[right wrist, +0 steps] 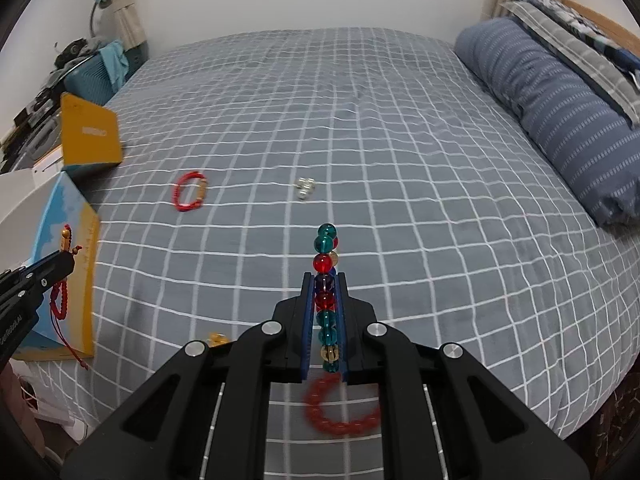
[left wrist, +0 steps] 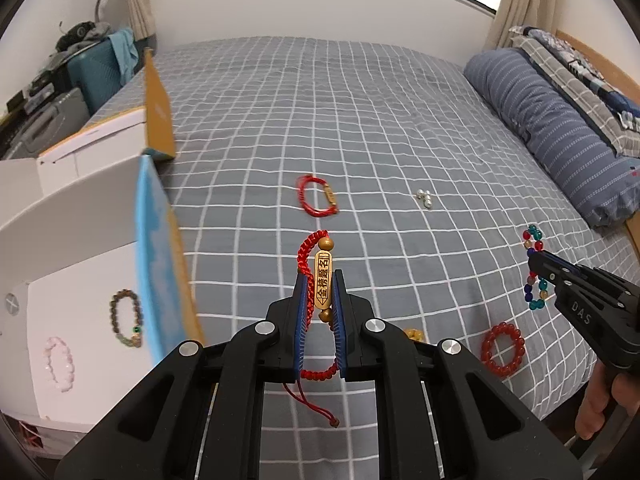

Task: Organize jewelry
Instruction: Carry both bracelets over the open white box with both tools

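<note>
So the left gripper [left wrist: 319, 280] has its blue-padded jaws clamped on a red braided cord bracelet with a long gold engraved charm [left wrist: 322, 280], held up off the bed with its loose red tail hanging down underneath. The right gripper [right wrist: 325, 282] is pinched shut on a string of big glass beads in teal, red, purple and amber [right wrist: 327, 276], which stands up between the pads. Below it, a chunky red round-bead bracelet [right wrist: 342, 408] lies on the grey sheet with white grid lines [right wrist: 400, 160], looking blurry. Just left of the left gripper there's an open white cardboard box [left wrist: 80, 280] with blue and yellow flaps, and inside sit a dark brown bead bracelet with a green bead [left wrist: 127, 318] and a pale pink bead bracelet [left wrist: 60, 364]. Farther out on the sheet are a second red cord bracelet with a gold charm [left wrist: 318, 196] and a little cluster of silver beads [left wrist: 424, 199], well apart from each other. A small gold piece [left wrist: 414, 335] peeks out beside the left gripper's body.
</note>
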Demonstrator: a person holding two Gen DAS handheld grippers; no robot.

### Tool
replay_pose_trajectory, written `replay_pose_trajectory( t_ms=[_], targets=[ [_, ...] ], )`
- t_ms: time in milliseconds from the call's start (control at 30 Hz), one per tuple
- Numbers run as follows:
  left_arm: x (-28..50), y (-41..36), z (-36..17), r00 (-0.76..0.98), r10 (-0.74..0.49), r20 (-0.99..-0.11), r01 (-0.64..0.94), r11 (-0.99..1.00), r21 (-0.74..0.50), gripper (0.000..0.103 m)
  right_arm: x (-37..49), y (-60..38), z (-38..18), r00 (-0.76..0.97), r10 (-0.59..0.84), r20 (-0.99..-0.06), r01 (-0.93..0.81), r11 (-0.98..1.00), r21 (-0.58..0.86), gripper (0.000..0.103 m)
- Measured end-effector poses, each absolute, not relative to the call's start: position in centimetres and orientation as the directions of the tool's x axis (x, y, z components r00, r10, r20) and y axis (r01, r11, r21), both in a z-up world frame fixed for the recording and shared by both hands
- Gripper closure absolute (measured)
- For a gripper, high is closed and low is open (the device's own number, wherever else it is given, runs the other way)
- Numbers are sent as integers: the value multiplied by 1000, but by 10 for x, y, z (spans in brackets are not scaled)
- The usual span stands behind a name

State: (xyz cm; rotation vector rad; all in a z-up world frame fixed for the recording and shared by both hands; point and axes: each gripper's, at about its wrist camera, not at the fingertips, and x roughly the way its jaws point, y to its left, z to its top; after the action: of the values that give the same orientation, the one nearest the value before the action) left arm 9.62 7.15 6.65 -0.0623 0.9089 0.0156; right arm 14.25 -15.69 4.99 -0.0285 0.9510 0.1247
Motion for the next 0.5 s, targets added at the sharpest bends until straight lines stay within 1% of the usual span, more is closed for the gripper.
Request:
replay_pose_trajectory(
  t_ms=[500],
  targets=[
    [56, 135, 105, 652, 44, -757, -136, 989, -60, 92, 124, -77, 88, 593, 171, -787, -233, 972, 35, 94]
  ],
)
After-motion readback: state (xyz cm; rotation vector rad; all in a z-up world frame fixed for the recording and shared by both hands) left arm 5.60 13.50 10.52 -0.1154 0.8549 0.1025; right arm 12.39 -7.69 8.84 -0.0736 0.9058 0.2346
